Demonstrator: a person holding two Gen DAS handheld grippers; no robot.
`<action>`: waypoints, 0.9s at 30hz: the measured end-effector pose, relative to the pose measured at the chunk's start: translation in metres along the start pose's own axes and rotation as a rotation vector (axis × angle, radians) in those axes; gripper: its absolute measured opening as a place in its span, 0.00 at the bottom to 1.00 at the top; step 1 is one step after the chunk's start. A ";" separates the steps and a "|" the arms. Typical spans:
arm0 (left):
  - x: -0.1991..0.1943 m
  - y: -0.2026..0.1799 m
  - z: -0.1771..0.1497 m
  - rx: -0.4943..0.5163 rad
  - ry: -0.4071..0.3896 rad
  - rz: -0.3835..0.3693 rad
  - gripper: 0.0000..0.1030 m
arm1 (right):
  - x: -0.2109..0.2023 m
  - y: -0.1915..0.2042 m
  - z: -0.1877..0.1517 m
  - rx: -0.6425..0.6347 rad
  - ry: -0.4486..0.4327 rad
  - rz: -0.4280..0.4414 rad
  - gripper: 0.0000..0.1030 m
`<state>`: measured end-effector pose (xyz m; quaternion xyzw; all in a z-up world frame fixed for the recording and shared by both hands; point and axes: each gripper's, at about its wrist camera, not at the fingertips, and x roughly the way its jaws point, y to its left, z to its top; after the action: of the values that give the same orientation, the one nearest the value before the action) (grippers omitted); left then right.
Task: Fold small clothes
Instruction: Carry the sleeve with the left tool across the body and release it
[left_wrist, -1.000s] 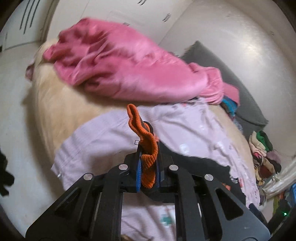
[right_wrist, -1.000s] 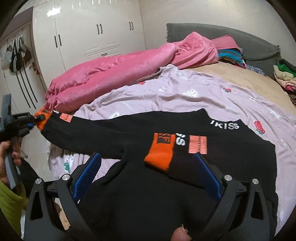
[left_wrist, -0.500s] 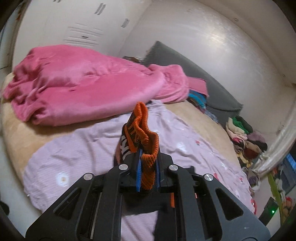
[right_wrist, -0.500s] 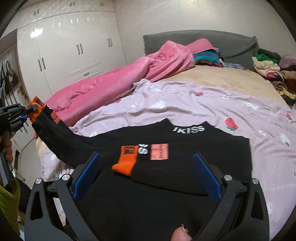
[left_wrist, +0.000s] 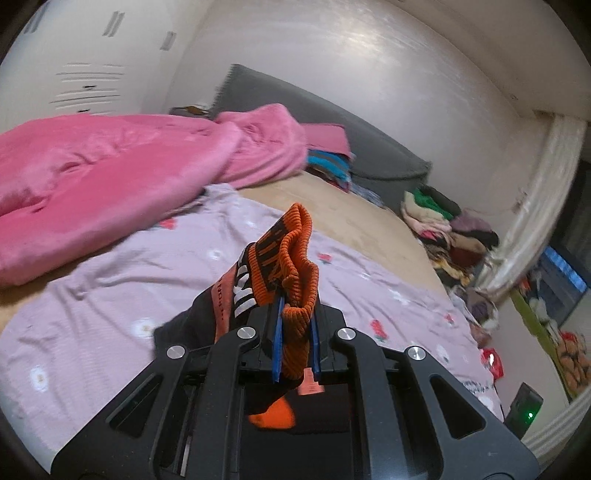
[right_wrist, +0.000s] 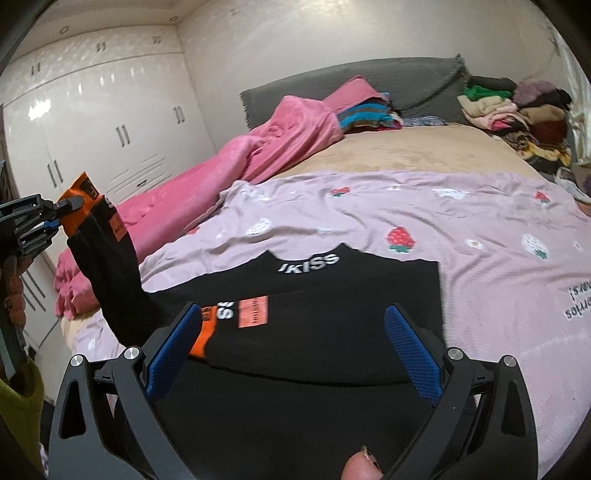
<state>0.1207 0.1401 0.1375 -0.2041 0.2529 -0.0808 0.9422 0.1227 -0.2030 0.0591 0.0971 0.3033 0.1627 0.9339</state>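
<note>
A black sweatshirt (right_wrist: 332, 295) with white lettering and orange cuffs lies on a lilac strawberry-print sheet (right_wrist: 461, 221) on the bed. My left gripper (left_wrist: 294, 332) is shut on the orange cuff (left_wrist: 295, 266) of its left sleeve and holds the sleeve lifted off the bed; it also shows in the right wrist view (right_wrist: 55, 218), with the black sleeve (right_wrist: 110, 280) hanging below it. The other sleeve lies folded across the body, its orange cuff (right_wrist: 201, 336) by my right gripper. My right gripper (right_wrist: 291, 343) is open and empty just above the sweatshirt's lower part.
A pink blanket (right_wrist: 221, 173) lies along the bed's left side. A grey headboard cushion (right_wrist: 369, 81) and piles of clothes (right_wrist: 517, 110) sit at the far end. White wardrobes (right_wrist: 92, 129) stand at the left. Bare tan mattress (right_wrist: 424, 151) lies beyond the sheet.
My left gripper has lifted the sleeve cuff higher and carried it in over the sweatshirt. My right gripper has drawn back a little and stays open.
</note>
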 end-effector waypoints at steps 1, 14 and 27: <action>0.006 -0.009 -0.002 0.016 0.011 -0.015 0.04 | -0.001 -0.005 0.000 0.009 -0.003 -0.006 0.96; 0.088 -0.073 -0.062 0.131 0.220 -0.144 0.05 | -0.021 -0.058 -0.008 0.092 -0.026 -0.102 0.96; 0.148 -0.093 -0.134 0.223 0.460 -0.215 0.05 | -0.019 -0.087 -0.020 0.136 0.010 -0.182 0.96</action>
<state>0.1750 -0.0278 0.0056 -0.1011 0.4265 -0.2519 0.8628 0.1174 -0.2896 0.0290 0.1313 0.3259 0.0569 0.9345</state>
